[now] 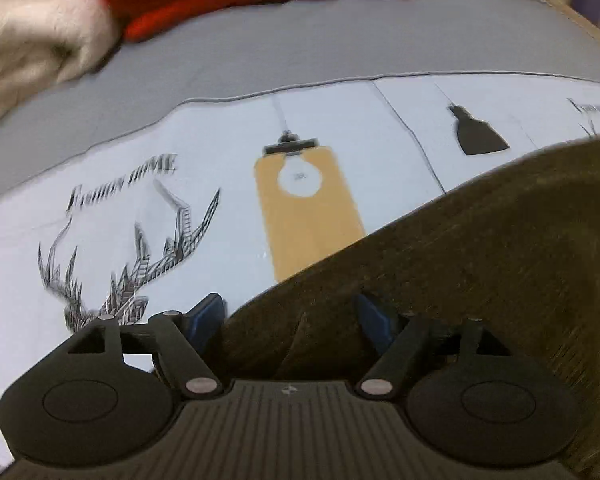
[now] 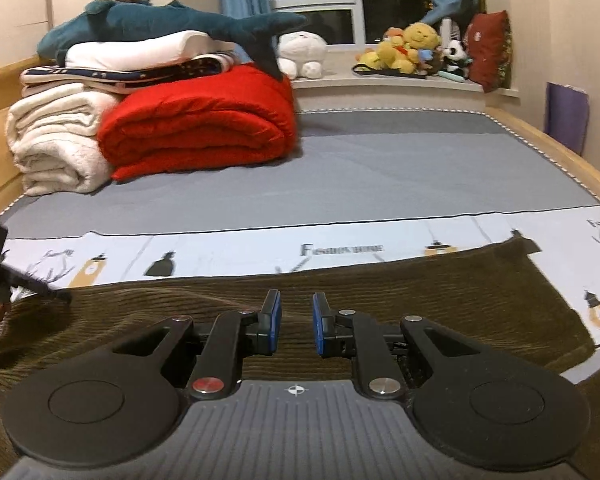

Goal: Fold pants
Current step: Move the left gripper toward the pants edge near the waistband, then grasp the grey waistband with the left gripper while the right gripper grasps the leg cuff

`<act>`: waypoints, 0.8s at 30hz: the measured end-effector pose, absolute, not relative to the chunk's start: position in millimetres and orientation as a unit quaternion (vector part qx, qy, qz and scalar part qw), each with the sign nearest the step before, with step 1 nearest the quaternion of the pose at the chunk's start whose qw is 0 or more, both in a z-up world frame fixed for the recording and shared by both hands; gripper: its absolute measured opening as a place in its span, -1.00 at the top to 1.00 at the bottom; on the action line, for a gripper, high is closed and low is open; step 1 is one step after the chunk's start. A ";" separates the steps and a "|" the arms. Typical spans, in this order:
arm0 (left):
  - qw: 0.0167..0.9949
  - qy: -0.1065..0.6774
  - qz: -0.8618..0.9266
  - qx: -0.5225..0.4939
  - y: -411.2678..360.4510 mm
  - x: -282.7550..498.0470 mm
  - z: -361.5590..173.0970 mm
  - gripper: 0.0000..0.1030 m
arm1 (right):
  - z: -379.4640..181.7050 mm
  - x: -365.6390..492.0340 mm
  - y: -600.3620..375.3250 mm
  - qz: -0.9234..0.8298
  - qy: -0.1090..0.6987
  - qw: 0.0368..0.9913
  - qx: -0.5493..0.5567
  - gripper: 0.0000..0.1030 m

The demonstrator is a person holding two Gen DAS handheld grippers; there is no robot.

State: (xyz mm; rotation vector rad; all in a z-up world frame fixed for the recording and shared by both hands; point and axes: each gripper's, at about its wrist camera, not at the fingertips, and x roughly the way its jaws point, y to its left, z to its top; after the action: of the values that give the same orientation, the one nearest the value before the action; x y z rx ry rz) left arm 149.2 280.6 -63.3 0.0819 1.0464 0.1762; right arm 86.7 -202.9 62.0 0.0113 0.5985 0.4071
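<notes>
Brown corduroy pants (image 2: 340, 300), flat on bed

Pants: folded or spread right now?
Spread: the brown pants lie flat across the bed's printed sheet; whether layers are doubled, cannot tell.

The left gripper (image 1: 294, 318) sits at the bottom centre of its frame, pointing steeply down, its blue pads (image 1: 206, 314) wide apart. The right gripper (image 2: 296, 322) is low in its frame, its pads (image 2: 275, 312) separated by a narrow gap, holding nothing.
</notes>
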 end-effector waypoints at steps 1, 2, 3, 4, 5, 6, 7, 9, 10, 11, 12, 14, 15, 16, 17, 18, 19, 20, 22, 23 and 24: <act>0.863 0.499 0.070 0.035 280.5 148.0 -63.1 -0.08 | 61.7 89.2 -207.0 0.193 0.295 0.936 0.007 0.66; 0.864 0.500 0.059 0.025 280.1 146.7 -61.4 0.09 | 62.1 91.8 -211.1 0.188 0.297 0.936 0.011 0.66; 0.863 0.501 0.057 0.034 276.2 145.5 -58.9 0.33 | 62.5 94.1 -215.3 0.184 0.298 0.937 0.017 0.66; 0.860 0.503 0.055 0.061 268.4 143.2 -56.0 0.51 | 63.6 96.9 -219.9 0.179 0.300 0.937 0.023 0.66; 0.858 0.503 0.053 0.087 260.5 139.6 -52.5 0.59 | 64.5 98.8 -223.0 0.176 0.302 0.937 0.025 0.66; 0.857 0.501 0.054 0.111 253.1 135.4 -48.0 0.63 | 66.2 101.0 -225.1 0.174 0.303 0.937 0.024 0.66; 0.859 0.492 0.057 0.129 245.9 129.2 -39.6 0.65 | 68.5 102.2 -227.2 0.172 0.303 0.937 0.021 0.66; 0.868 0.471 0.065 0.145 231.1 113.6 -18.2 0.66 | 74.7 103.4 -231.7 0.171 0.297 0.939 0.005 0.66; 0.875 0.454 0.070 0.154 221.1 100.4 -4.4 0.67 | 79.0 104.4 -234.8 0.168 0.294 0.941 -0.005 0.66; 0.881 0.438 0.073 0.163 210.5 84.8 8.3 0.67 | 82.6 105.8 -238.4 0.166 0.291 0.942 -0.010 0.66; 0.886 0.425 0.074 0.170 199.2 69.3 19.5 0.67 | 86.1 107.3 -243.1 0.162 0.288 0.944 -0.009 0.66; 0.895 0.401 0.068 0.185 170.8 26.6 38.4 0.68 | 92.2 110.9 -256.1 0.154 0.289 0.945 0.008 0.66; 0.900 0.389 0.062 0.189 154.0 -1.7 45.7 0.69 | 93.8 112.5 -262.2 0.151 0.292 0.944 0.018 0.66; 0.903 0.382 0.054 0.187 140.1 -26.7 50.1 0.71 | 94.9 113.5 -268.4 0.146 0.296 0.943 0.029 0.66; 0.907 0.378 0.044 0.178 127.0 -52.5 52.9 0.72 | 95.4 113.8 -275.0 0.141 0.302 0.942 0.043 0.66; 0.911 0.376 0.038 0.163 115.7 -78.6 53.8 0.73 | 95.2 112.9 -281.6 0.138 0.308 0.940 0.059 0.66; 0.915 0.377 0.036 0.140 105.0 -105.3 52.7 0.73 | 94.2 110.6 -286.4 0.137 0.313 0.937 0.072 0.66; 0.915 0.385 0.037 0.113 97.3 -129.0 47.4 0.73 | 92.2 106.8 -292.2 0.137 0.320 0.934 0.087 0.66; 0.908 0.413 0.038 0.060 92.3 -163.9 30.5 0.72 | 86.0 98.3 -299.3 0.139 0.335 0.926 0.103 0.66; 0.905 0.424 0.033 0.033 93.2 -176.5 24.8 0.72 | 82.5 93.4 -302.5 0.139 0.345 0.922 0.109 0.65; 0.901 0.431 0.037 0.012 95.2 -184.7 23.1 0.71 | 80.4 88.8 -304.6 0.140 0.349 0.919 0.116 0.64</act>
State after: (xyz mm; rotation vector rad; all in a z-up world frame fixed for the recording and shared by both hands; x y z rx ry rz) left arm -184.7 95.2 23.1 0.0245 0.8924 0.0772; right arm 88.8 -304.6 80.4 0.2388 0.7177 0.2887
